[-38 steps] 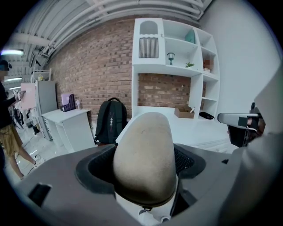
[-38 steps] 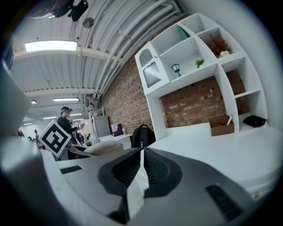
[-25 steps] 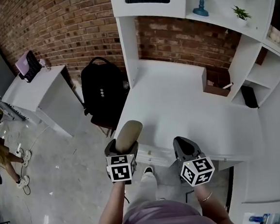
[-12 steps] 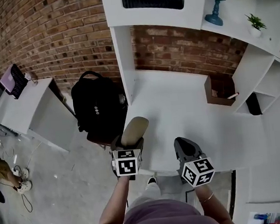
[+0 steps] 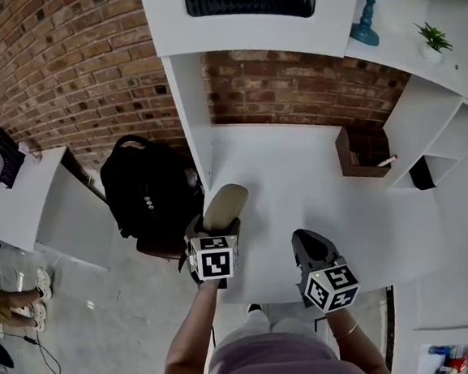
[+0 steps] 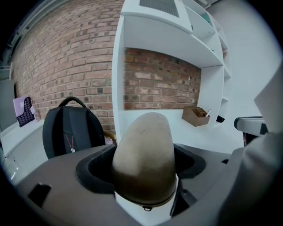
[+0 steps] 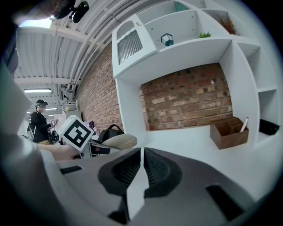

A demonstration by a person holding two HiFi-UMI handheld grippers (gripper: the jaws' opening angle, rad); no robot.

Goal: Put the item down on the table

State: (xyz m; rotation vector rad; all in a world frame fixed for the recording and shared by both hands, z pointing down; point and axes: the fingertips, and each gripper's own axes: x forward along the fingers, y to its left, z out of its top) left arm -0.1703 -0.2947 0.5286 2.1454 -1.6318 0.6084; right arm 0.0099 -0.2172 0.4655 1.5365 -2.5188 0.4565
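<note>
Head view: shows the left gripper (image 5: 214, 234) clamped on a tan oblong item (image 5: 224, 205), held above the bench (image 5: 298, 176) close to its left edge, with the right gripper (image 5: 308, 246) alongside. Could fall to the floor if released this near the edge. Left gripper view: looks smooth, rounded and matte, darker toward the base, filling the jaws. Right gripper view: pressed together, holding nothing.

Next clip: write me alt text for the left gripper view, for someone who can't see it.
The left gripper is shut on a tan oval item that fills the lower middle. Beyond it a white desk meets a brick wall, with a wooden box to the right and a black backpack to the left.
</note>
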